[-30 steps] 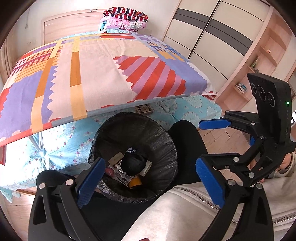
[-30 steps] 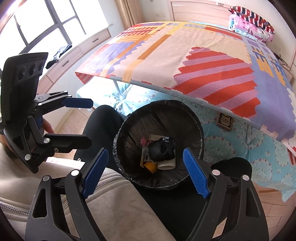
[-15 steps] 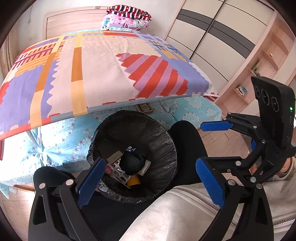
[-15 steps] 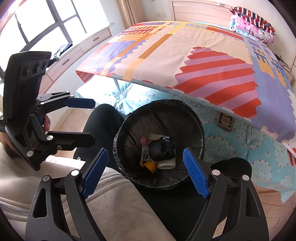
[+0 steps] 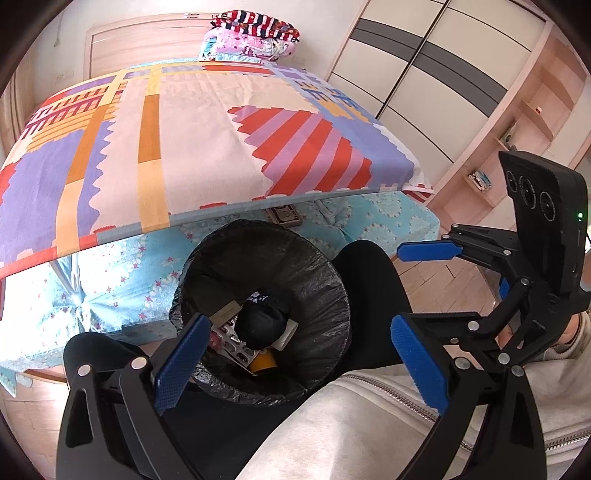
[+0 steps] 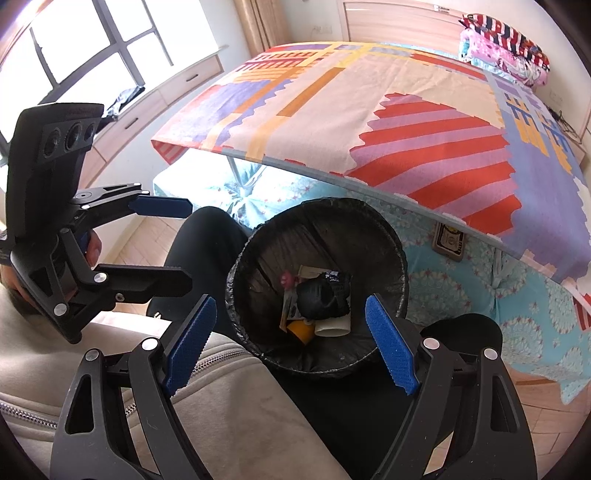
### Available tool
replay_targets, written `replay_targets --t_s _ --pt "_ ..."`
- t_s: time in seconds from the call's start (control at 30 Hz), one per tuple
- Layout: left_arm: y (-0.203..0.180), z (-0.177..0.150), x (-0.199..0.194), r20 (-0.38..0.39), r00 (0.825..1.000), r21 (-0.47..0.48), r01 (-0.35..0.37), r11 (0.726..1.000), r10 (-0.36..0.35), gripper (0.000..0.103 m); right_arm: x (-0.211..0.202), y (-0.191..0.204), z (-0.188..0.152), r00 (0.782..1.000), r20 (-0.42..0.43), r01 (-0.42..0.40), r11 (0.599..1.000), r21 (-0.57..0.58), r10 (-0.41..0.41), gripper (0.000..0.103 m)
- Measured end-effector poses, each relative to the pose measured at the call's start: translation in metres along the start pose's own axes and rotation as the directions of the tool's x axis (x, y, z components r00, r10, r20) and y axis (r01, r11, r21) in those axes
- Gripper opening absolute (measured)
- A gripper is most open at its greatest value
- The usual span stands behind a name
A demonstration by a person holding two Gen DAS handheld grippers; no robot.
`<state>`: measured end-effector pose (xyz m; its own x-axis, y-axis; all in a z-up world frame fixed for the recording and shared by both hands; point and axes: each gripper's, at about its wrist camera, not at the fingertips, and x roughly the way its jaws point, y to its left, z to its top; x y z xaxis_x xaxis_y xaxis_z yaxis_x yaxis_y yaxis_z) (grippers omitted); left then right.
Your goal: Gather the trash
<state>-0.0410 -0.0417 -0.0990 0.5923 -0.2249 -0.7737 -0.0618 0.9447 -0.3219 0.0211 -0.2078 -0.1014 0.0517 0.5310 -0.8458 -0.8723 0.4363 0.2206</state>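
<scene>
A round bin lined with a black bag (image 5: 325, 288) (image 6: 384, 236) stands between the person's knees at the foot of the bed. Inside lie a black wad (image 5: 260, 325) (image 6: 323, 295), a blister pack (image 5: 236, 345), a yellow piece (image 6: 299, 330), a white cup (image 6: 332, 326) and paper scraps. My left gripper (image 5: 299, 362) is open and empty, above the bin's near rim; it also shows in the right wrist view (image 6: 173, 245). My right gripper (image 6: 291, 347) is open and empty above the bin; it also shows in the left wrist view (image 5: 413, 288).
A bed with a colourful patterned cover (image 5: 184, 147) fills the space beyond the bin, folded bedding (image 5: 251, 33) at its head. A small dark framed item (image 6: 448, 242) lies at the bed's edge. Wardrobes and shelves (image 5: 480, 122) stand right. A window (image 6: 74, 48) is left.
The left wrist view has tilted slightly, so the bed and bin sit a little lower in frame. Both grippers stay open and the trash in the bin has not moved.
</scene>
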Motion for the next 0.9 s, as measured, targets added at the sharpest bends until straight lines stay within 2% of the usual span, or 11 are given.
replay_targets --t_s 0.9 --pt "-0.0041 0.0000 0.0008 -0.001 1.000 0.009 0.003 1.000 -0.003 0.095 -0.0019 -0.0011 0.0017 1.000 0.003 -0.001 1.000 0.001 0.001 0.083"
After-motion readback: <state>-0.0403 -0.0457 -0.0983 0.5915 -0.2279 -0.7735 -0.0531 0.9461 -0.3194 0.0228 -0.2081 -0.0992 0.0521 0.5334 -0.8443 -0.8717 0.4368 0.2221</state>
